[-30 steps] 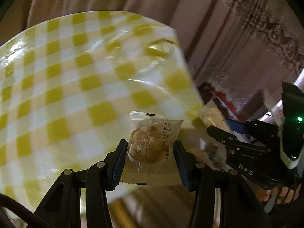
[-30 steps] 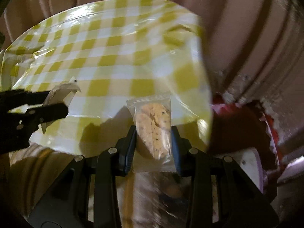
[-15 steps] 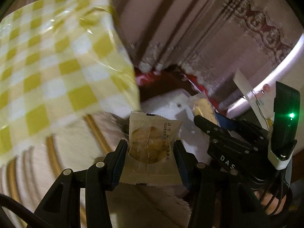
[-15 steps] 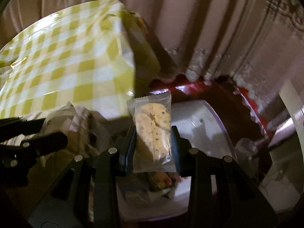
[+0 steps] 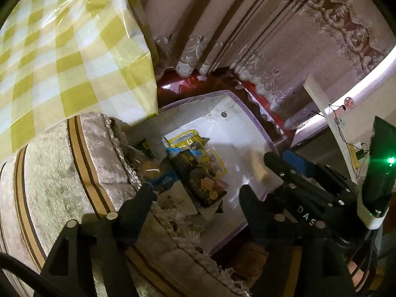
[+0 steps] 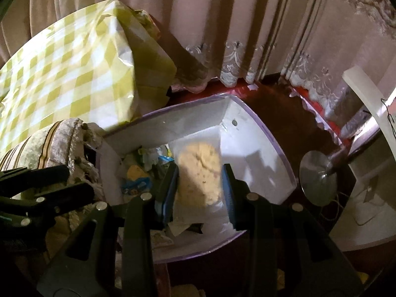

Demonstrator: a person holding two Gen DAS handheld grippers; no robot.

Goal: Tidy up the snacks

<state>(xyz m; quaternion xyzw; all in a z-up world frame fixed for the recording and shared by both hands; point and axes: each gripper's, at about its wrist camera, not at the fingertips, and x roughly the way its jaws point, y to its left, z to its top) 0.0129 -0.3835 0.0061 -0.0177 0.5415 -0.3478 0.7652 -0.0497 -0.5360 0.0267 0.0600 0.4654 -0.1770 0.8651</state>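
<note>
The table (image 5: 61, 49), covered in a glossy yellow-and-white checked cloth, fills the upper left of both wrist views. Below it, at the left, sits a plush beige cushion (image 5: 57, 173) with brown and gold stripes and a fringed edge. Pinkish curtains (image 5: 222, 24) with lace hems hang across the top of the frame, and a dark red floor (image 6: 284, 128) shows beneath them.

A white box (image 5: 235, 123) with a lilac rim stands on that floor in the centre of both views, just beside the cushion. A heap of snack packets (image 5: 195, 170) lies in its left part (yellow, blue and black wrappers, print too small to read), while the right part of its floor is bare.

The left gripper (image 5: 198, 193) hangs over the box with its fingers opening wide and nothing between them. The right gripper (image 6: 200, 180) has its fingers narrow, pinching a clear-wrapped biscuit packet (image 6: 199, 175) above the box; the packet is blurred. In the right wrist view a round metal base (image 6: 319, 178) stands on the floor at the right, well apart from the box.
</note>
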